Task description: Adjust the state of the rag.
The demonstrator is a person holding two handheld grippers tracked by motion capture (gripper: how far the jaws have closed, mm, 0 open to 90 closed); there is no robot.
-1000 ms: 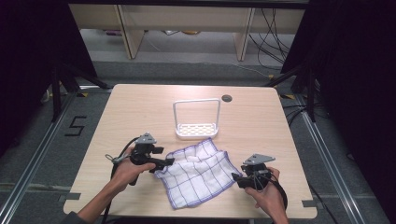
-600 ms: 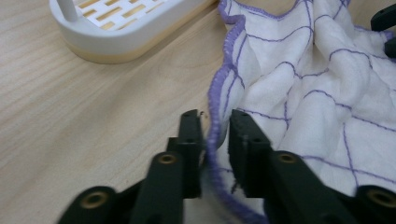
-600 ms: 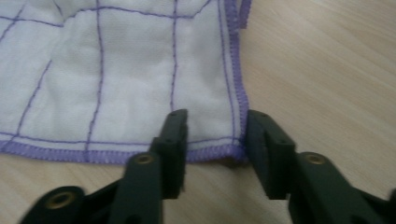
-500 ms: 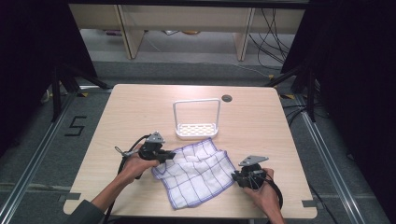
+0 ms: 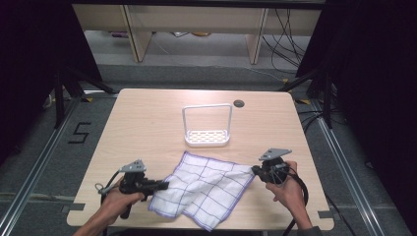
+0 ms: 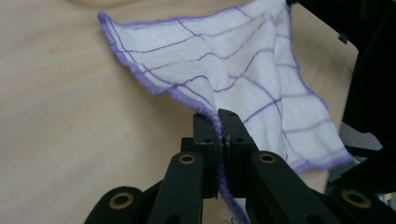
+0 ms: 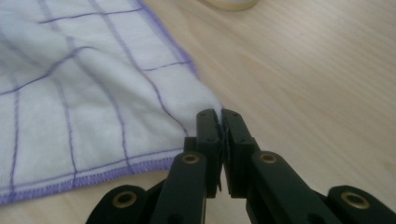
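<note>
We hold a white cloth (image 5: 204, 189) with purple grid lines between our two grippers, low over the wooden counter (image 5: 147, 123). The left gripper (image 5: 158, 185) has its fingers (image 6: 205, 135) pressed together on the purple hem at one corner of the cloth; from there the fabric spreads away ahead of the fingers and slightly to their right. The right gripper (image 5: 254, 170) has its fingers (image 7: 236, 135) also closed tight on the opposite corner, and the cloth (image 7: 84, 93) lies ahead of them and to their left, resting on the counter with some soft folds. Beyond the cloth, farther from both pairs of fingers, a white rack (image 5: 206, 125) with a perforated base stands upright, apart from the cloth. Near the rack there is a small dark round hole (image 5: 239, 103) in the counter.
</note>
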